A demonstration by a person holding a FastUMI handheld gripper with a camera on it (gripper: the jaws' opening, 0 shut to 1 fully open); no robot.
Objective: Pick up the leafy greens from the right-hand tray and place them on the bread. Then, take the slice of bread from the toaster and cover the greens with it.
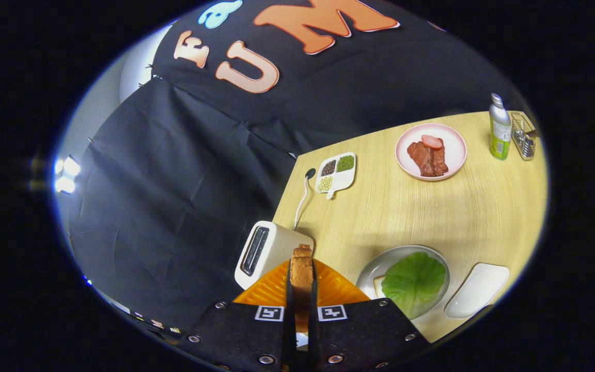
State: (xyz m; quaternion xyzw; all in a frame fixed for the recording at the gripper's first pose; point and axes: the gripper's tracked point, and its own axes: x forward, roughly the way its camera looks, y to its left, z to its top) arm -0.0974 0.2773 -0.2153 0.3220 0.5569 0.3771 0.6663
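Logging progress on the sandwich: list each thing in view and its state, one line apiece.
claw: shut on the bread slice, held edge-on above the table
bread slice: lifted clear of the toaster
toaster: slot empty, cord plugged in
lettuce leaf: laid over the bread on the metal plate
white tray: empty
pink plate: holds meat slices
bottle: upright, capped

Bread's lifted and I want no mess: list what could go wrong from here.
1. The tongs pinch the bread slice by its thin faces; it may slip or crumble in transit.
2. The lettuce leaf lies loose on the plate; a crooked drop could push it off the bottom bread.
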